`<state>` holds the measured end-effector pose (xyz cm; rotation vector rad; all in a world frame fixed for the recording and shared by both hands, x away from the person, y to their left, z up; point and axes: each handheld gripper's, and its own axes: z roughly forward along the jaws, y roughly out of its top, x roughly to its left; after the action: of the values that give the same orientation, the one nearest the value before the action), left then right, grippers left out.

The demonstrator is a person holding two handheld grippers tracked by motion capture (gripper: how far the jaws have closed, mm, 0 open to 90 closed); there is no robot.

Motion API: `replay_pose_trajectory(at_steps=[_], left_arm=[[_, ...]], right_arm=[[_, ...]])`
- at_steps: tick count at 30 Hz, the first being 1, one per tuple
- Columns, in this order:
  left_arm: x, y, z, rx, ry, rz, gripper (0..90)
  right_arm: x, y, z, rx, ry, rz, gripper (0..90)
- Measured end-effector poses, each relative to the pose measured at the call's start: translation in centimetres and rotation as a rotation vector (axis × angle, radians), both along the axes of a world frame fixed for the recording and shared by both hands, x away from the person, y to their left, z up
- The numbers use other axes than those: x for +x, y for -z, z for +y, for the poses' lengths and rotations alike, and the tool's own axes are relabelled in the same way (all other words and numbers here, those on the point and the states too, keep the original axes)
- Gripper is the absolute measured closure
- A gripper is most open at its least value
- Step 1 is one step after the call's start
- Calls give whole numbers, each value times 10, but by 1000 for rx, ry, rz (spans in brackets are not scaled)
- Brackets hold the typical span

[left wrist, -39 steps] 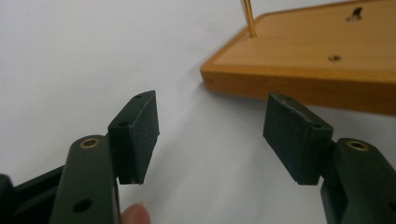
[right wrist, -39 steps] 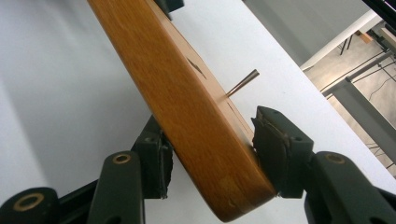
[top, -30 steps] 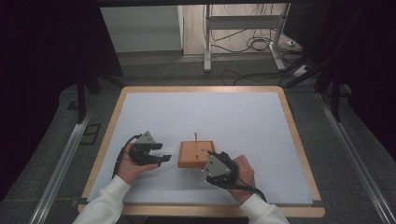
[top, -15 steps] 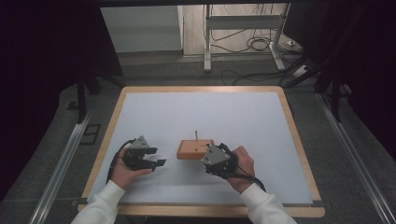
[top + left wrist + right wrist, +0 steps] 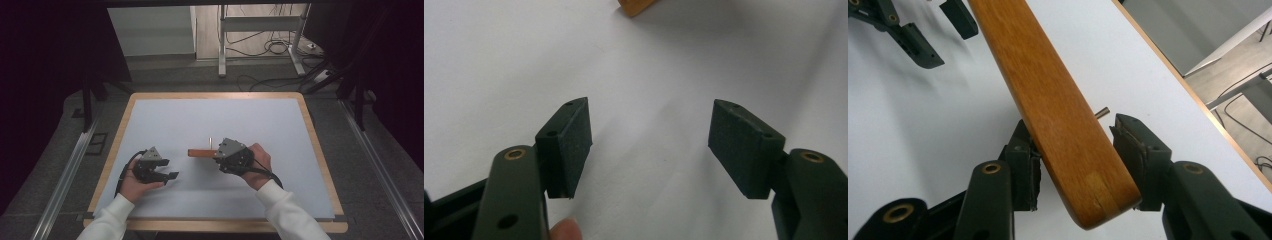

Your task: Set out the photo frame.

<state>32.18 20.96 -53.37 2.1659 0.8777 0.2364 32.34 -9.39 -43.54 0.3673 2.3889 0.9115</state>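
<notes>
A flat wooden block (image 5: 200, 152) with a thin peg (image 5: 210, 141) sticking out of it hangs tilted above the white table top (image 5: 225, 120). My right gripper (image 5: 216, 153) is shut on its near end. In the right gripper view the block (image 5: 1048, 100) runs up between the jaws of that gripper (image 5: 1075, 150), which have just been closing on it, and the peg (image 5: 1103, 112) pokes out behind it. My left gripper (image 5: 167, 169) rests at the front left, open with nothing in it, apart from the block. Its pads (image 5: 569, 140) stand wide, and a corner of the block (image 5: 636, 6) lies beyond them.
The white sheet has a wooden border (image 5: 320, 165) around it. Metal rails (image 5: 70, 165) flank the table on both sides. Past its far edge stand a metal frame (image 5: 222, 45) and loose cables (image 5: 270, 47) on the floor.
The block lay flat on the table with its peg upright; now my right gripper has it lifted and tilted, a little further back. The left gripper has drawn slightly away from the block.
</notes>
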Motion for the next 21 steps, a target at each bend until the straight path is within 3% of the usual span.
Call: replay_pose_trajectory(at_steps=[15, 21], left_arm=[[1, 4, -1, 11, 10, 10, 324], [2, 4, -1, 11, 9, 9, 324]], right_arm=[[8, -7, 13, -48, -48, 18, 651], [1, -18, 4, 33, -81, 63, 687]])
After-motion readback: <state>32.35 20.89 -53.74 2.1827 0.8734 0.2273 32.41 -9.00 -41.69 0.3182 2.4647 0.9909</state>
